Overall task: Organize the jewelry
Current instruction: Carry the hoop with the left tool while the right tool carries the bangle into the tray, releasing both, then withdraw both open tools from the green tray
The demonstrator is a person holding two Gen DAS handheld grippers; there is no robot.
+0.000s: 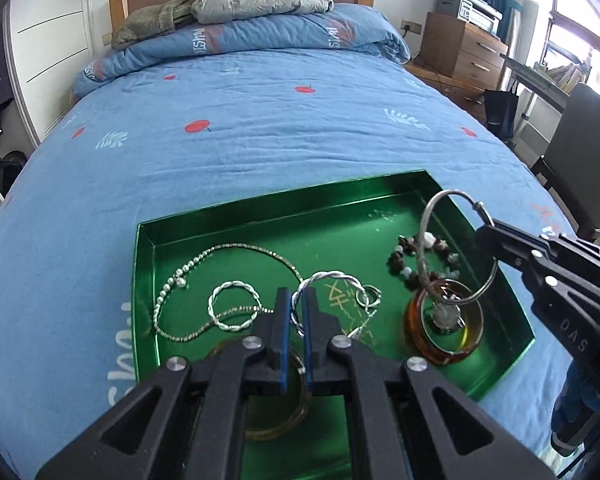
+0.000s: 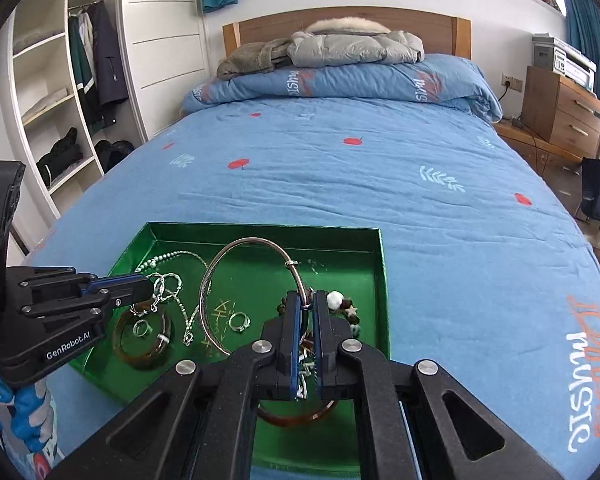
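Over the green tray (image 1: pixel 148 240) at frame bottom, our left gripper (image 1: pixel 295 304) pinches a twisted silver bracelet (image 1: pixel 332 278) & right gripper (image 2: pixel 305 304) grips a thin wire bangle (image 2: pixel 220 264).

"GenRobot.AI" is showing in white on the black body of the left gripper (image 2: pixel 150 288), and "DAS" is running down the housing of the right gripper (image 1: pixel 485 232). The blue bedsheet (image 2: pixel 440 240) is carrying "music" in white near its right edge, while the folded duvet (image 2: pixel 340 80) is repeating the word upside down.
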